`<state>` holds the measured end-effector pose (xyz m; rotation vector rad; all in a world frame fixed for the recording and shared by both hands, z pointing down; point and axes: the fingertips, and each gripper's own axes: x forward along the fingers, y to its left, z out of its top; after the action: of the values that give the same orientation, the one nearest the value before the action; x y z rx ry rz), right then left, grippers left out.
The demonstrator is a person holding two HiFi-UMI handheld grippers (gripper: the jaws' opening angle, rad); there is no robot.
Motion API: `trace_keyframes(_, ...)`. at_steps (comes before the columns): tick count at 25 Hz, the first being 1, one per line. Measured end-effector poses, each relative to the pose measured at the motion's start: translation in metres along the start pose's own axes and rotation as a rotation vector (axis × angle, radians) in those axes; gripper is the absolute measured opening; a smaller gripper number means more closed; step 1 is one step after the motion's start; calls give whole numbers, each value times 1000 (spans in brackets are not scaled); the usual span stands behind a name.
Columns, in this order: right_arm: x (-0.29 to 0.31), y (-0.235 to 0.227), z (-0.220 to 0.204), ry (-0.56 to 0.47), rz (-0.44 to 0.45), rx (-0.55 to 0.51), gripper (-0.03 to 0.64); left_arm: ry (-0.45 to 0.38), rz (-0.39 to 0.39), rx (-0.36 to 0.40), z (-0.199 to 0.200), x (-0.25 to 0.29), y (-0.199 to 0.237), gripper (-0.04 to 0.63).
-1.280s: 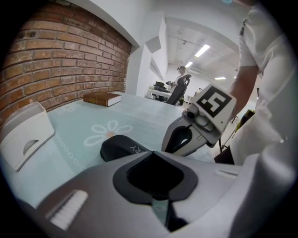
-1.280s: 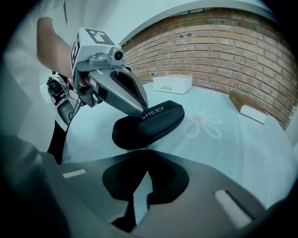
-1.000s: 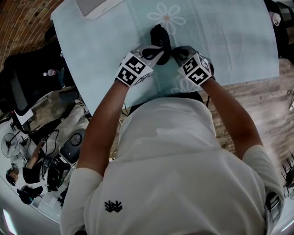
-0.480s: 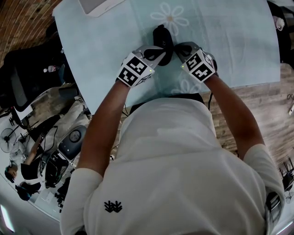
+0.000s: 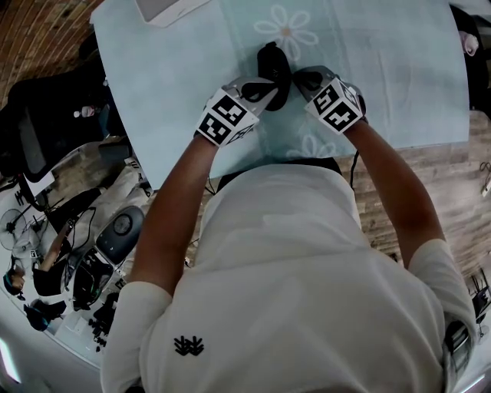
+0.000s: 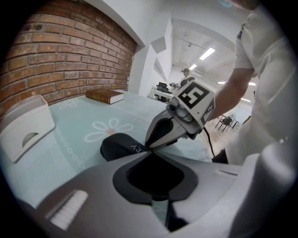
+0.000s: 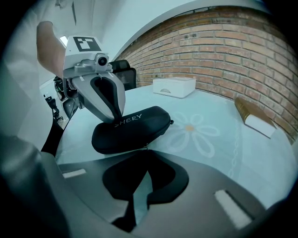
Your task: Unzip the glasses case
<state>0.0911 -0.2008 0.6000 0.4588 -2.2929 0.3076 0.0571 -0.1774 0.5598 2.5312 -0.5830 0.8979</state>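
A black zipped glasses case [image 5: 274,63] lies on the pale teal cloth, white print on its lid [image 7: 130,120]. My left gripper [image 5: 268,90] is shut on the case's near end; in the right gripper view its fingers [image 7: 108,100] come down onto the lid by the print. From the right side, my right gripper [image 7: 145,150] has its tips closed at the case's seam, on the small zipper pull [image 7: 145,146]. Seen from the left gripper view, the right gripper's fingers [image 6: 163,132] meet the case [image 6: 118,146] just past my own tips. The zipper line itself is mostly hidden.
A white box [image 5: 165,9] stands at the cloth's far left corner. A brown book [image 6: 104,96] lies farther along by the brick wall. A daisy print [image 5: 284,31] sits just beyond the case. The table's near edge [image 5: 253,157] is against the person's body; a black chair [image 5: 34,127] and floor clutter lie left.
The right gripper has shifted a little farther from the person along the case's right side. The left gripper has kept its hold in nearly the same place.
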Motion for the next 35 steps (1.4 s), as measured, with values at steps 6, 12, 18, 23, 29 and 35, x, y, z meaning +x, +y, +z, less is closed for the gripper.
trace_keyframes(6, 5, -9, 2, -3, 4, -9, 1, -2, 1, -12, -1, 0, 2, 54)
trace_keyframes(12, 9, -16, 12, -8, 13, -48, 2, -11, 0, -34, -2, -2, 5, 54)
trace_keyframes(18, 9, -24, 17, -12, 24, -75, 2, -20, -3, -54, -2, -2, 4, 54)
trace_keyframes(23, 14, -36, 17, -17, 35, -71, 1, -26, -2, -60, -2, -1, 4, 54)
trace_keyframes(29, 15, -44, 20, -11, 51, -111, 2, -27, 0, -62, 1, 1, 2, 54)
trace_keyframes(35, 18, -48, 24, -7, 76, -151, 2, -30, -1, -71, 1, 0, 2, 54)
